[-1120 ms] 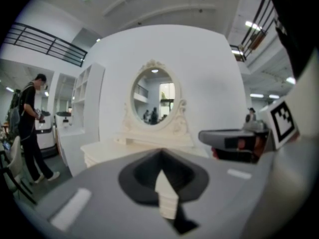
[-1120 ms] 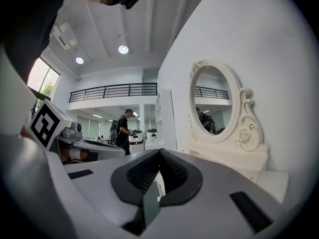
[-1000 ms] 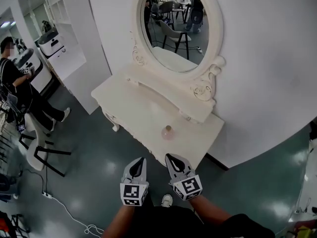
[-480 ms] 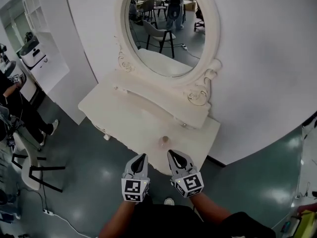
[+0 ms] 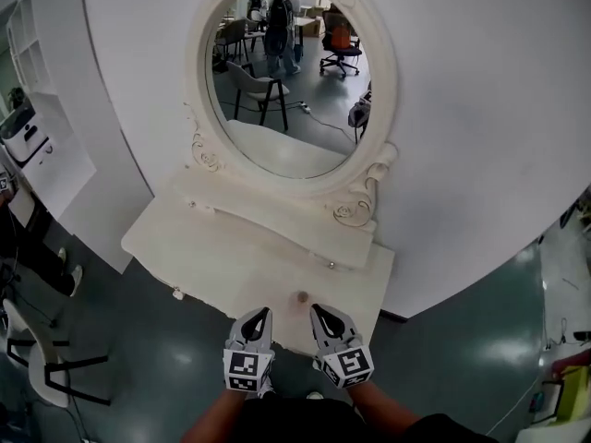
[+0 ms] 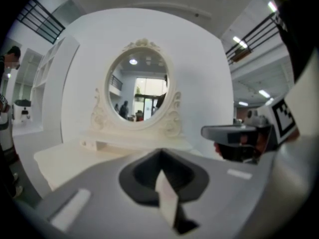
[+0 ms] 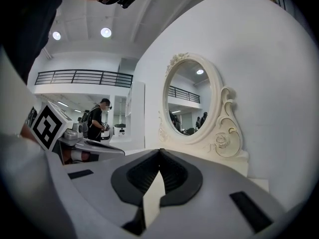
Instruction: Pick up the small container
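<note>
Both grippers have drawn up to the table's front edge since a second ago, and the container (image 5: pixel 301 297), which then stood well ahead of them, now lies close by. It is a small pinkish thing standing on the white table (image 5: pixel 212 257) near the front edge, below the oval mirror (image 5: pixel 277 81).

From the head view the left gripper (image 5: pixel 259 314) and right gripper (image 5: pixel 317 311) are held side by side, both pointing toward the table. The container sits just ahead of their tips, in line with the gap between the two grippers and a little nearer the right one. Neither touches it.

Each gripper's own view shows its jaws closed tip to tip with nothing between them. Neither of those views shows the container, only the mirror and wall beyond.
</note>
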Demonstrator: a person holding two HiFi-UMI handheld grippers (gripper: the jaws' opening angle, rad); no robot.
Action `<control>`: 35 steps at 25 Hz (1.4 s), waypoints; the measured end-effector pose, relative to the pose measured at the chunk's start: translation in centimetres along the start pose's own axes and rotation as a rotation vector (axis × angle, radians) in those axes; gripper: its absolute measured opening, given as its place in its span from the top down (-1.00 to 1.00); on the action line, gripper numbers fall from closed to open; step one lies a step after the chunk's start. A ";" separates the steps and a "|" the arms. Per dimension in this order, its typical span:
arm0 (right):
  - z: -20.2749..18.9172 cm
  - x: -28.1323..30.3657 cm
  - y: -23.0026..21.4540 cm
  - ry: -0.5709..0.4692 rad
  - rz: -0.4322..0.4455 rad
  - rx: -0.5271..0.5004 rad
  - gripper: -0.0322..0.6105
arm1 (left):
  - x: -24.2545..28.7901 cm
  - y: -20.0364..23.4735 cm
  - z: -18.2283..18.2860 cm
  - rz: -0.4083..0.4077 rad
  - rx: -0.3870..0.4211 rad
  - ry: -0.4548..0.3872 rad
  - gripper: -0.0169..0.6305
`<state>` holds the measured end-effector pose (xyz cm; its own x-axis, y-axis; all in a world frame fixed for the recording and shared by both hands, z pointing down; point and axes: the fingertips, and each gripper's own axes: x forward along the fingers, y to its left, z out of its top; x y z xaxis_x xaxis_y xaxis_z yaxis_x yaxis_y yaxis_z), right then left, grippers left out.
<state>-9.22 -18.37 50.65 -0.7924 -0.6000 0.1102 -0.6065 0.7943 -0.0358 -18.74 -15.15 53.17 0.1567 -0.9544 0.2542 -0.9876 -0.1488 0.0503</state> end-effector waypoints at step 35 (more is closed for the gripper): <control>-3.8 0.6 -4.3 0.093 -0.153 0.038 0.89 | 9.7 -4.8 -11.8 -0.308 0.200 0.350 -0.41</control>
<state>-6.83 -21.79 54.68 -0.6825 -0.7006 0.2082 -0.7226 0.6895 -0.0485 -12.34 -20.58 66.81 0.4013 -0.7195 0.5668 -0.8722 -0.4892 -0.0034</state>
